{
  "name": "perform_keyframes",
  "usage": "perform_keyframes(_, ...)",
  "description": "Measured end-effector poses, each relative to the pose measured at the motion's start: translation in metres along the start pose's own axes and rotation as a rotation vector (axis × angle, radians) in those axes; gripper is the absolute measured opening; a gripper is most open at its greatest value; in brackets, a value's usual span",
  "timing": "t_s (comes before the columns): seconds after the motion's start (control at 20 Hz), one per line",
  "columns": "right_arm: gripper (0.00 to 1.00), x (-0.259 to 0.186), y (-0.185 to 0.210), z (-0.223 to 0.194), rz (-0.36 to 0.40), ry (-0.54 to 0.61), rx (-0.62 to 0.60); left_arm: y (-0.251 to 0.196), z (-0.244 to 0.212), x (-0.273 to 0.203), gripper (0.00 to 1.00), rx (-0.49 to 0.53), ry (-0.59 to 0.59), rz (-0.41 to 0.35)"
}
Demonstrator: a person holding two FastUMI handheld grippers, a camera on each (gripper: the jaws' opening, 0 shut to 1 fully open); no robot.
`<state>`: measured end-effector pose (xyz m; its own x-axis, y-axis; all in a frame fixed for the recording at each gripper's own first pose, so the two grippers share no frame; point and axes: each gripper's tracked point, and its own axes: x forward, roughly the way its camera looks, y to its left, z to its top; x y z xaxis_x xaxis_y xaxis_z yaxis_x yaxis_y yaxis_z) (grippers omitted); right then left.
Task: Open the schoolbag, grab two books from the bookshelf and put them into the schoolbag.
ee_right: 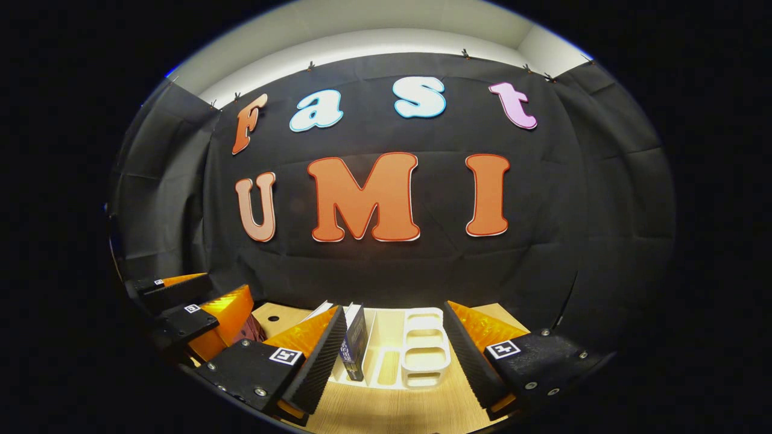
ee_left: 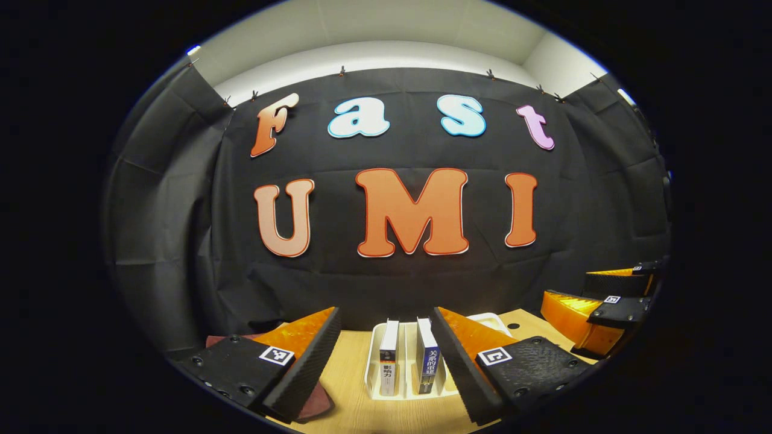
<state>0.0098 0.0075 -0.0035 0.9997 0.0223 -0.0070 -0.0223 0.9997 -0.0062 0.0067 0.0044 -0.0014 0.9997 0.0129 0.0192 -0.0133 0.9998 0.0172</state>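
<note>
Two books [ee_left: 389,358] [ee_left: 427,355] stand upright, spines toward me, in a white rack [ee_left: 372,367] on the wooden table. My left gripper [ee_left: 386,316] hovers open just in front of them, empty. A dark red schoolbag [ee_left: 316,405] lies low at the left, mostly hidden behind the left finger. In the right gripper view my right gripper [ee_right: 395,308] is open and empty before the same rack [ee_right: 425,349]. One dark book [ee_right: 354,339] stands beside its left finger, and a bit of the bag [ee_right: 256,330] shows behind it.
The wooden table [ee_left: 356,410] runs back to the black cloth wall. The right gripper [ee_left: 588,296] hangs open at the far right of the left gripper view. The left gripper [ee_right: 212,295] hangs open at the far left of the right gripper view. A small hole [ee_right: 272,317] marks the tabletop.
</note>
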Motion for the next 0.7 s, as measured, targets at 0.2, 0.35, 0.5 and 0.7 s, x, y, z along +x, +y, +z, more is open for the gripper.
perform_keyframes(0.2, 0.95, 0.007, 0.003, -0.009, 0.003, 0.029, 0.01, 0.007, -0.009, 0.007, 0.95, 0.001, 0.021, 0.009)
perform_keyframes(0.35, 0.95, 0.009, 0.004, -0.007, 0.003, 0.029, 0.005, 0.013, -0.012, 0.011, 0.95, -0.002, 0.03, 0.016)
perform_keyframes(0.5, 0.95, 0.011, 0.008, -0.006, 0.011, 0.024, 0.001, 0.015, -0.011, 0.01, 0.95, 0.0, 0.024, 0.018)
perform_keyframes(0.7, 0.95, 0.01, 0.009, -0.006, 0.01, 0.022, 0.0, 0.018, -0.008, 0.008, 0.95, 0.0, 0.017, 0.023)
